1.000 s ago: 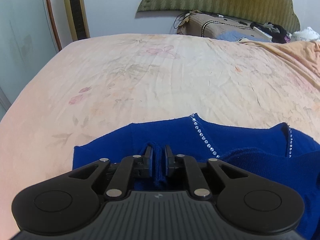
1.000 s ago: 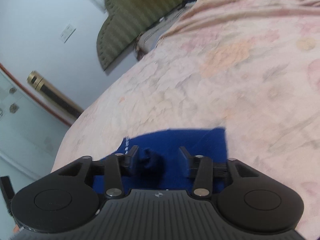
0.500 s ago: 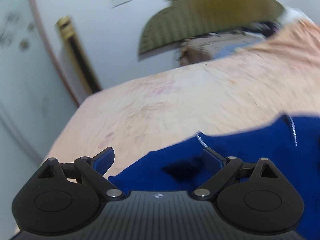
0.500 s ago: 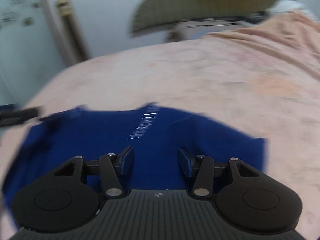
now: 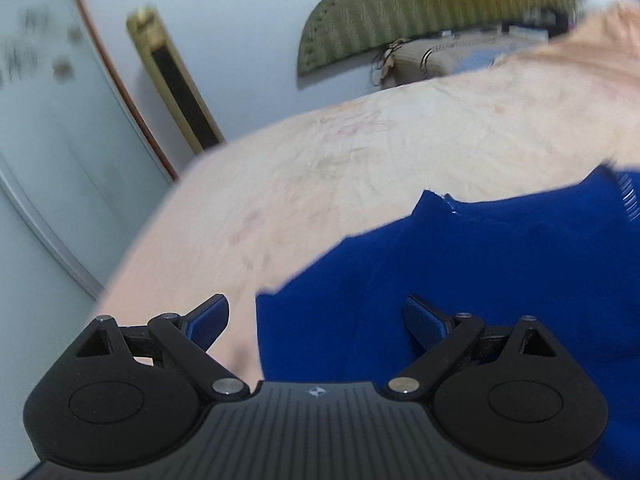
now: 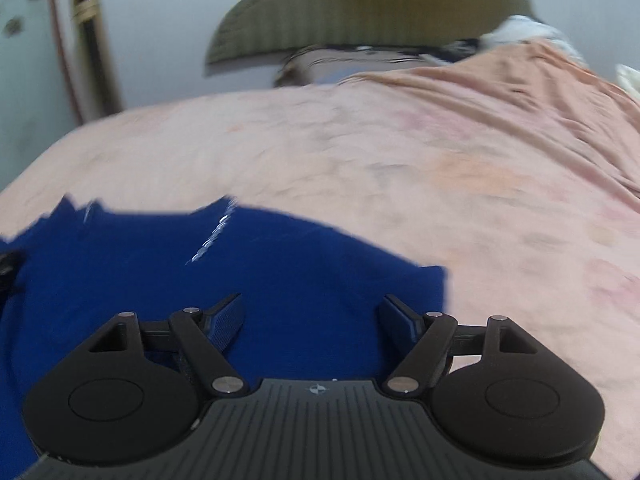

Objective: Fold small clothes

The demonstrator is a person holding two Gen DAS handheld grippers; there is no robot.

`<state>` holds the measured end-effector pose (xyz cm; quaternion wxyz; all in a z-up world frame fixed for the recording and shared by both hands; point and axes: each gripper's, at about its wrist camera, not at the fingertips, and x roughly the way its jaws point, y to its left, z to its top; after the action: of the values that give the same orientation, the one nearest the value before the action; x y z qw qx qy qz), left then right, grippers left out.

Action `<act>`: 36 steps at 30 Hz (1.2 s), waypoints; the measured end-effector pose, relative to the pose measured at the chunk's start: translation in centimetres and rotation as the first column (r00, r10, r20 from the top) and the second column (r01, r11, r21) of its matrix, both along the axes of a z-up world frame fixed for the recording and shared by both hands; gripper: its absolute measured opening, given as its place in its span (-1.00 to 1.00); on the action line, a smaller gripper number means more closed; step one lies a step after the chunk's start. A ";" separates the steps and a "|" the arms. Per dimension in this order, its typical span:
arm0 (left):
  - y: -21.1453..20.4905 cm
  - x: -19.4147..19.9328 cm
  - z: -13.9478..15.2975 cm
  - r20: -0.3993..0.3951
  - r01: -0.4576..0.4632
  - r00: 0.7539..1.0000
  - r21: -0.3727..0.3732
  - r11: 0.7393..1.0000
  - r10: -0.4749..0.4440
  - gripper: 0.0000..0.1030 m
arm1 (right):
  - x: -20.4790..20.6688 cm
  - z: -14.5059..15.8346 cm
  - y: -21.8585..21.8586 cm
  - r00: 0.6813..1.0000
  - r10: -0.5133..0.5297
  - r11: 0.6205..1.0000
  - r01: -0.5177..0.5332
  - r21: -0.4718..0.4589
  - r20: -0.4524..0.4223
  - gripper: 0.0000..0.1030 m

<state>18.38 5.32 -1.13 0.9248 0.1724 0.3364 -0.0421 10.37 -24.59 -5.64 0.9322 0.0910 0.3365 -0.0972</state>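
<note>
Below both open hand-held grippers lies blue garment (image 6: 280, 280).

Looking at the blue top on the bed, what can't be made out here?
- Left wrist view: the blue top runs off the right edge, and the left claw's body hides its near edge.
- Right wrist view: motion blur smears the sparkly trim; the top's left side is cut off.
- Headboard clutter: too blurred.
</note>
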 end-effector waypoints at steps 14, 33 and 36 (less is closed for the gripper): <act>7.7 -9.5 -1.0 -0.186 0.195 0.947 -0.319 0.928 -0.263 -0.12 | -8.5 1.1 4.5 0.983 0.184 0.979 -0.185 0.088 0.013 0.68; 9.2 -11.4 -0.7 -0.185 0.171 0.956 -0.282 0.944 -0.228 -0.92 | -14.8 0.6 1.8 0.995 0.081 0.996 -0.078 0.052 -0.059 -0.88; 9.6 -11.9 -1.4 -0.208 0.182 0.951 -0.226 0.957 -0.230 -0.93 | -14.6 0.1 2.1 0.986 0.114 0.993 -0.114 0.004 -0.123 -0.86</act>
<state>6.47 14.87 -2.56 0.8823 0.1050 0.4161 -0.1931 -4.24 -22.54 -5.50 0.9139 0.0641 0.3978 -0.0498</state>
